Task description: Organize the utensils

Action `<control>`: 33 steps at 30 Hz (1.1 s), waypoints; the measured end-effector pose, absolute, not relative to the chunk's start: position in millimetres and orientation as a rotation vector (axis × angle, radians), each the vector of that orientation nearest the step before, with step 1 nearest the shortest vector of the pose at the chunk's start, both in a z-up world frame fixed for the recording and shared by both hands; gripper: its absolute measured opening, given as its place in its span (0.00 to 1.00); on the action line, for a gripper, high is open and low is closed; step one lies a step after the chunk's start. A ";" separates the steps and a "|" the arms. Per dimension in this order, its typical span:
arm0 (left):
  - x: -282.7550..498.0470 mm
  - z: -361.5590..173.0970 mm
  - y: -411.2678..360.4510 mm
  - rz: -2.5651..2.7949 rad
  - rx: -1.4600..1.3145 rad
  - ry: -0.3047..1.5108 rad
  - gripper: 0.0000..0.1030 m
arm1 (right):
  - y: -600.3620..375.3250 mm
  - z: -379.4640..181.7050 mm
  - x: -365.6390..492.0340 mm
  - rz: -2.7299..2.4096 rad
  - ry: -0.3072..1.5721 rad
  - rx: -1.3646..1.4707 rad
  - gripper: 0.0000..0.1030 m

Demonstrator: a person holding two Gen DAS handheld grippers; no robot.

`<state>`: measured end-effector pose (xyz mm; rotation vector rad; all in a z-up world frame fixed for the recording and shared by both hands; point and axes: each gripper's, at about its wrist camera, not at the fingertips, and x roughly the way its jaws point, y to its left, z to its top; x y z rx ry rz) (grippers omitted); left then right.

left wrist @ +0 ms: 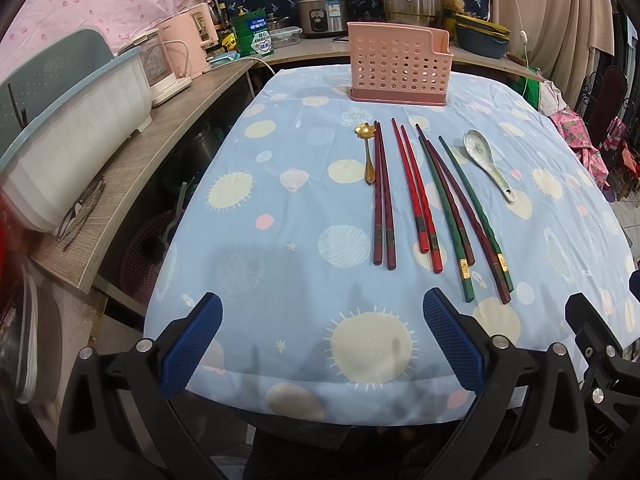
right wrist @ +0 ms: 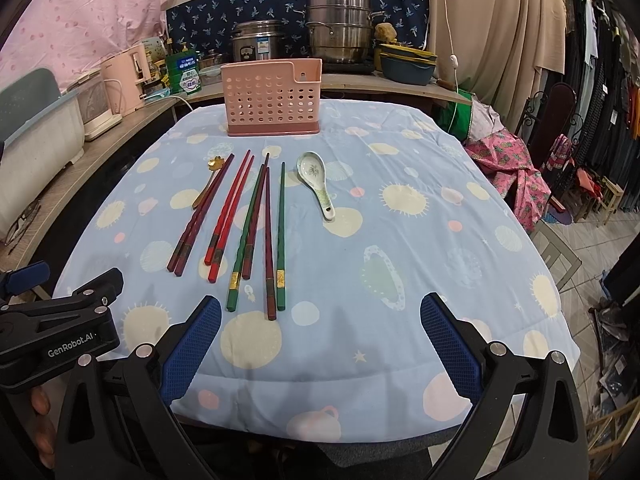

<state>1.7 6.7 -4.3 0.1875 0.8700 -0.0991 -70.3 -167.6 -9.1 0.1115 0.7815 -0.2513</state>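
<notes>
Utensils all lie loose on the tablecloth (left wrist: 280,184): chopsticks (left wrist: 420,200), gold spoon (left wrist: 368,152), ceramic spoon (left wrist: 486,160). Pink holder (left wrist: 398,62) looks empty. We hold left gripper (left wrist: 322,334) and right gripper (right wrist: 320,334) open, empty; nothing sorted yet.

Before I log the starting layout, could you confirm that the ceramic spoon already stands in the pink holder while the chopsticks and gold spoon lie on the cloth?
Not quite: the ceramic spoon lies on the cloth too, to the right of the chopsticks, as the right wrist view shows. The pink holder looks empty; the gold spoon does lie on the cloth.
</notes>
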 end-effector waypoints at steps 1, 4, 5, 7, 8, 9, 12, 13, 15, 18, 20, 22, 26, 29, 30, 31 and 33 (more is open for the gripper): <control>1.7 -4.4 6.7 -0.100 0.187 0.870 0.93 | -167.5 -9.1 -70.3 -0.251 0.781 0.111 0.93; 1.4 -4.5 6.6 -0.100 0.187 0.870 0.93 | -167.3 -9.3 -70.3 -0.250 0.781 0.109 0.93; 1.4 -4.5 6.6 -0.100 0.187 0.871 0.93 | -167.1 -8.8 -69.9 -0.250 0.781 0.109 0.93; 1.3 -4.4 6.5 -0.099 0.187 0.870 0.93 | -167.0 -8.9 -70.1 -0.250 0.781 0.109 0.93; 1.4 -4.4 6.6 -0.099 0.187 0.871 0.93 | -167.0 -8.8 -69.9 -0.251 0.781 0.109 0.93; 1.4 -4.4 6.6 -0.099 0.187 0.871 0.93 | -166.9 -9.0 -70.1 -0.250 0.781 0.109 0.93; 1.4 -4.4 6.6 -0.099 0.188 0.870 0.93 | -166.6 -8.9 -69.8 -0.250 0.782 0.110 0.93; 1.4 -4.4 6.6 -0.100 0.187 0.870 0.93 | -167.3 -8.9 -69.8 -0.250 0.783 0.110 0.93; 1.5 -4.4 6.3 -0.099 0.189 0.869 0.93 | -168.8 -8.8 -69.7 -0.251 0.782 0.110 0.93; 1.4 -4.5 6.4 -0.100 0.189 0.870 0.93 | -168.6 -8.9 -69.6 -0.251 0.782 0.109 0.93; 1.5 -4.4 6.3 -0.099 0.189 0.870 0.93 | -169.0 -9.0 -69.8 -0.251 0.782 0.110 0.93; 1.5 -4.5 6.3 -0.099 0.188 0.870 0.93 | -168.8 -8.9 -69.8 -0.252 0.781 0.109 0.93; 1.5 -4.5 6.1 -0.099 0.188 0.870 0.93 | -168.6 -8.8 -69.6 -0.251 0.782 0.110 0.93; 1.4 -4.7 6.1 -0.099 0.187 0.870 0.93 | -168.7 -8.9 -69.6 -0.252 0.782 0.110 0.93; 1.4 -4.7 6.0 -0.100 0.187 0.871 0.93 | -168.9 -9.0 -69.6 -0.252 0.781 0.111 0.93; 2.0 -4.7 5.4 -0.101 0.186 0.873 0.93 | -169.6 -9.5 -69.3 -0.252 0.783 0.114 0.93; 3.8 -5.6 4.6 -0.102 0.181 0.878 0.93 | -171.0 -10.2 -67.9 -0.253 0.786 0.118 0.93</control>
